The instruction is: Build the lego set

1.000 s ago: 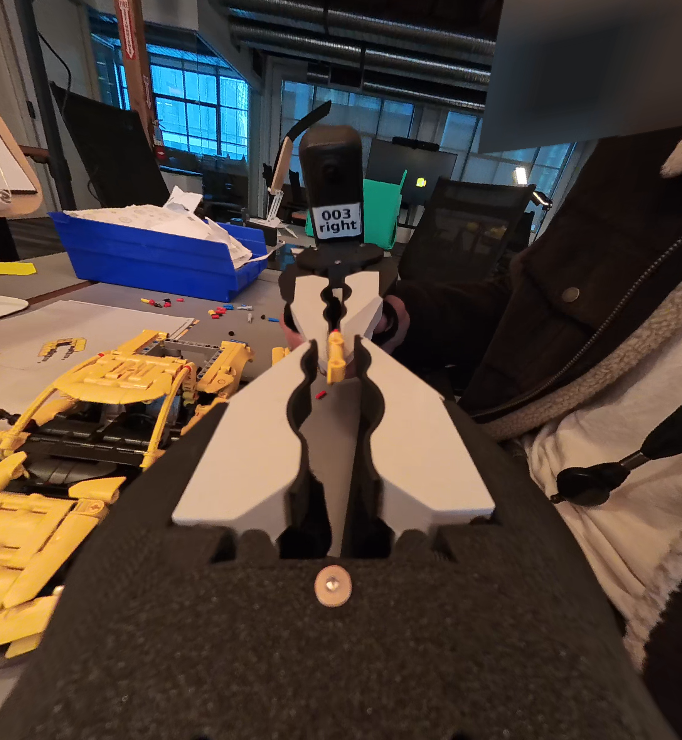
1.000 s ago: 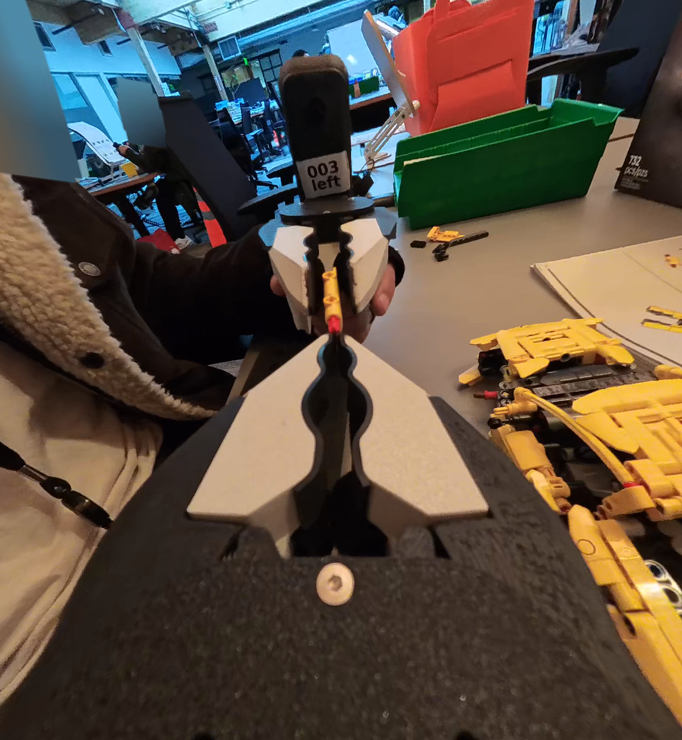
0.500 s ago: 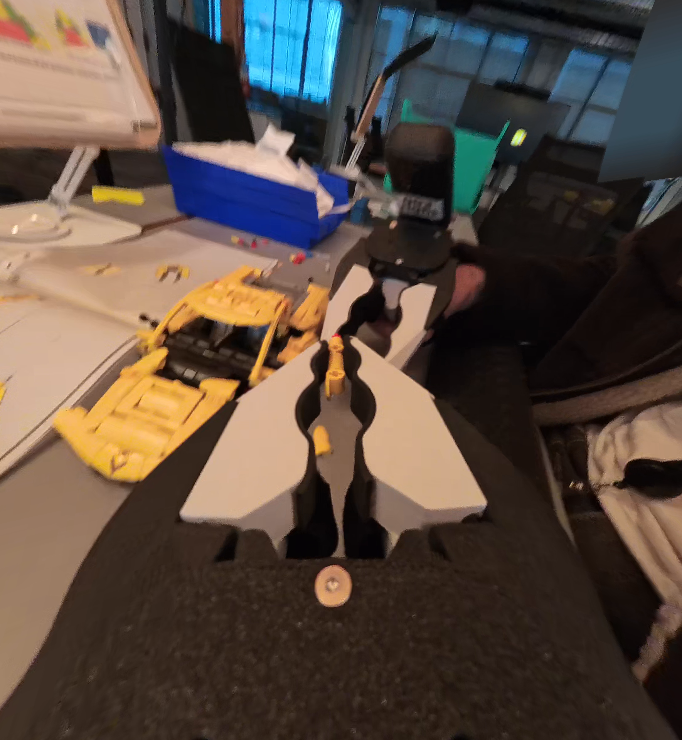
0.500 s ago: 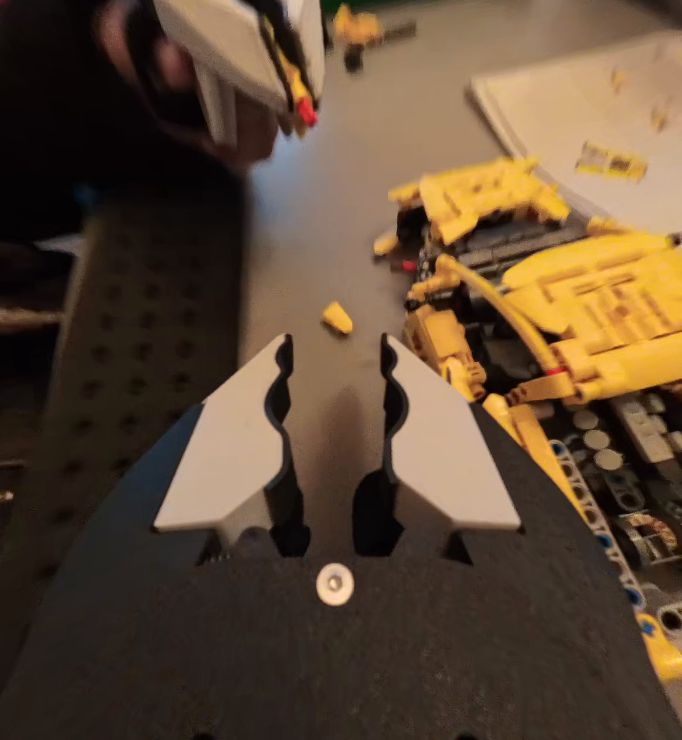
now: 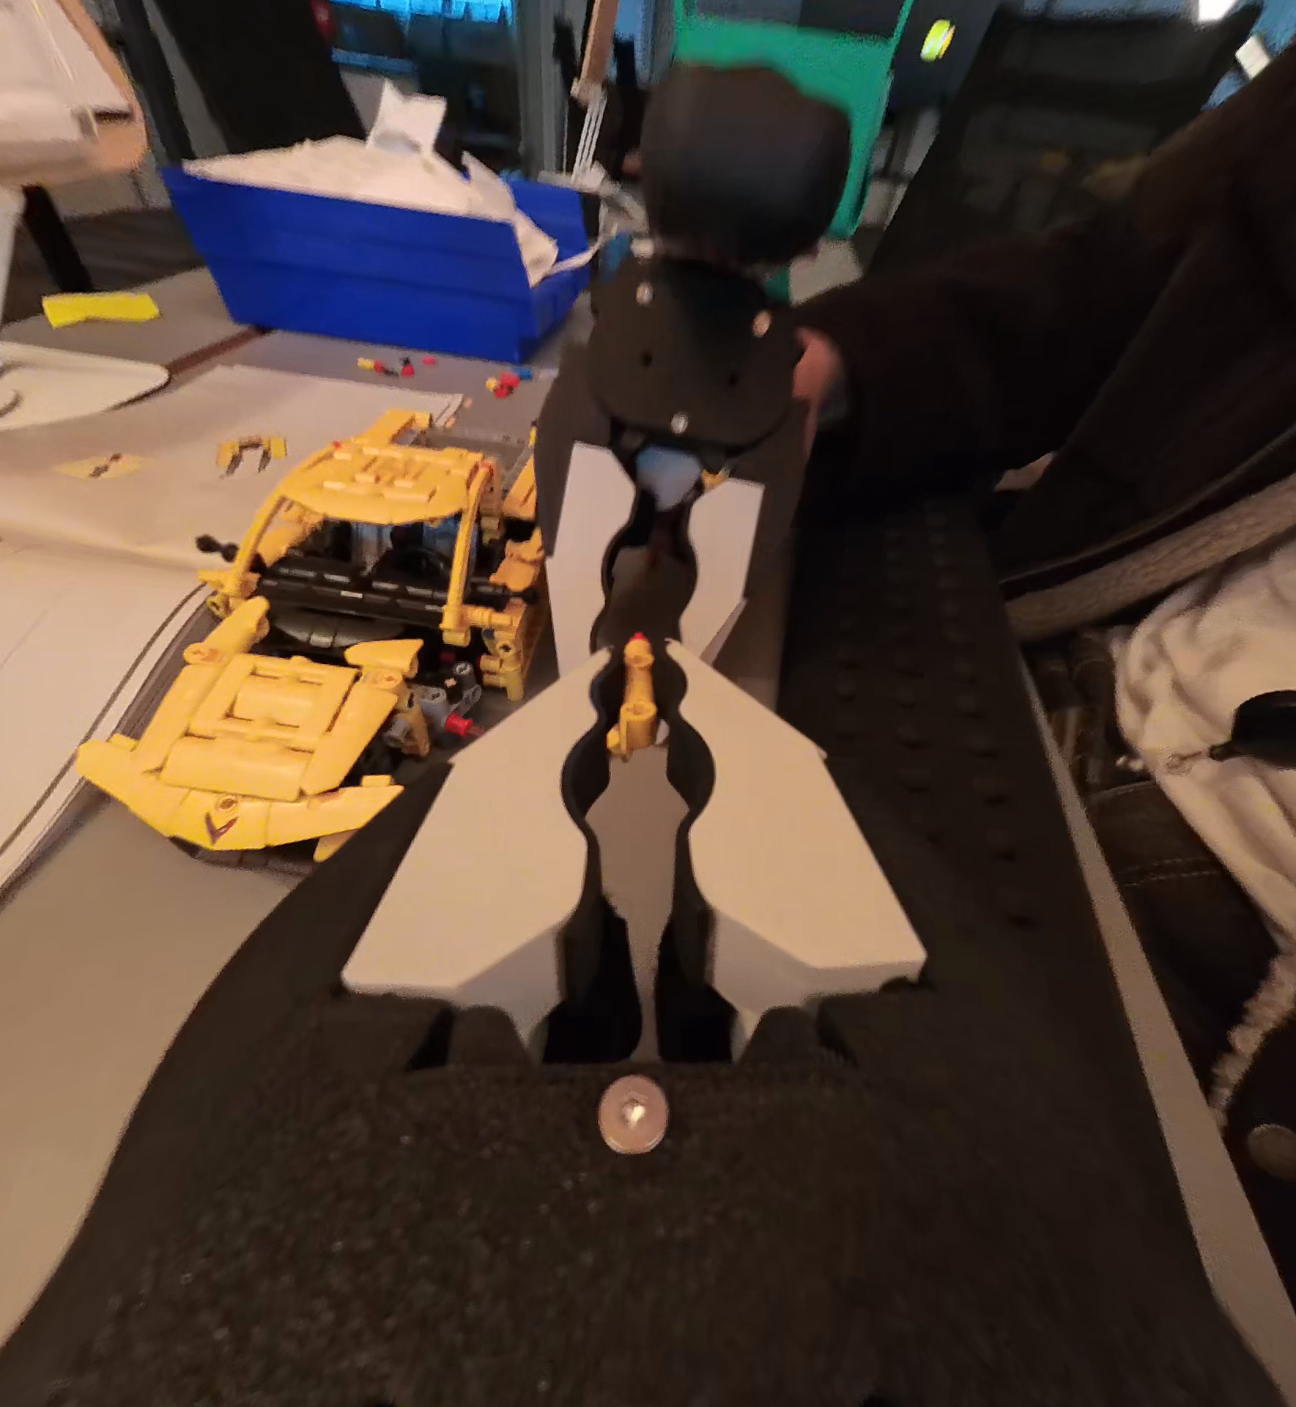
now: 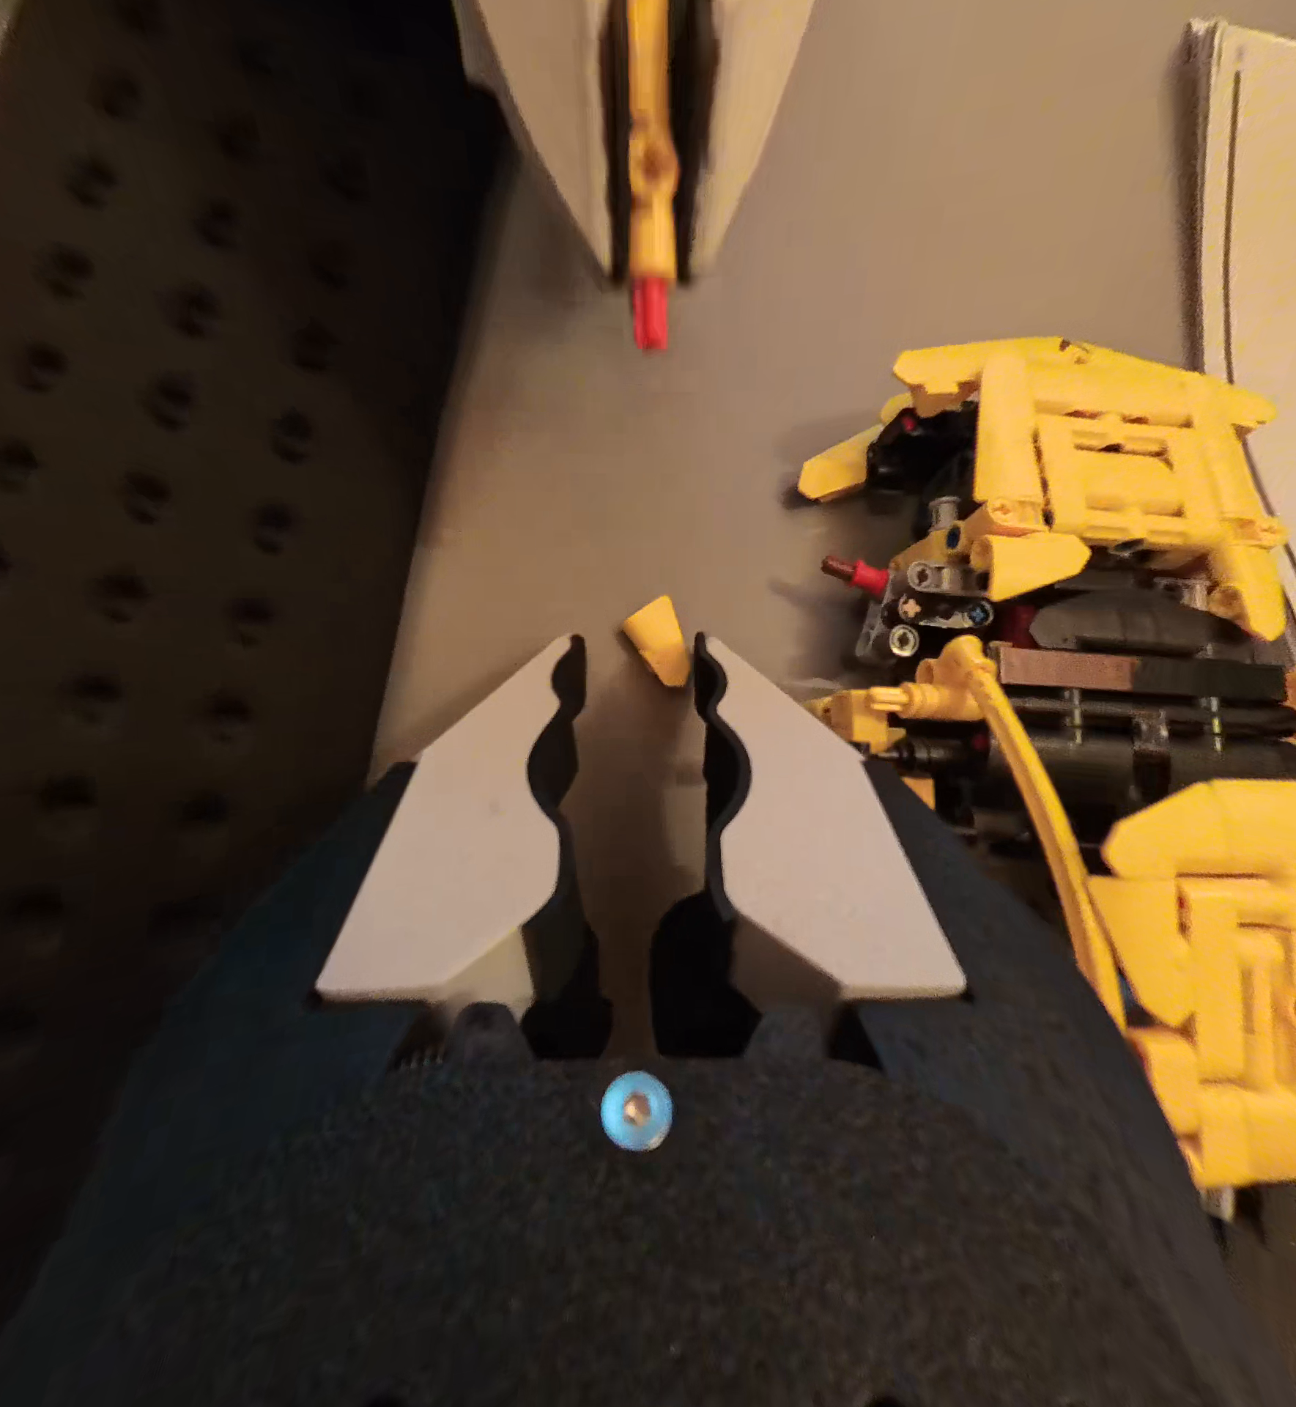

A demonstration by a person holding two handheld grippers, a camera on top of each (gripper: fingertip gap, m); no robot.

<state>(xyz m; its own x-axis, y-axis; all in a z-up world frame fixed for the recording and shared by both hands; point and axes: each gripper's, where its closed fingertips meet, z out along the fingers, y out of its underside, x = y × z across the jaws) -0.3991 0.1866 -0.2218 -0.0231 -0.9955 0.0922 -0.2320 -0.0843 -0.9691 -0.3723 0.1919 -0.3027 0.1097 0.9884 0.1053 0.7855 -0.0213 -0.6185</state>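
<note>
The left gripper (image 5: 635, 655) was clamped on a slim yellow connector (image 5: 635, 704) tipped with a red pin, its wavy black-lined grey fingers (image 5: 492, 830) pinching the piece near their tips above the smooth grey table (image 5: 58, 1012). The right gripper (image 6: 635, 647) stood with its fingers apart and empty, its tips flanking a small yellow cone-shaped piece (image 6: 658, 638) lying on the table — the cone just beside the right-hand finger. The knobbly yellow-and-black car (image 5: 317, 647) sat just beside both grippers, partly on white instruction sheets (image 5: 36, 594), with a blue bin (image 5: 370, 266) of crumpled paper well behind.
</note>
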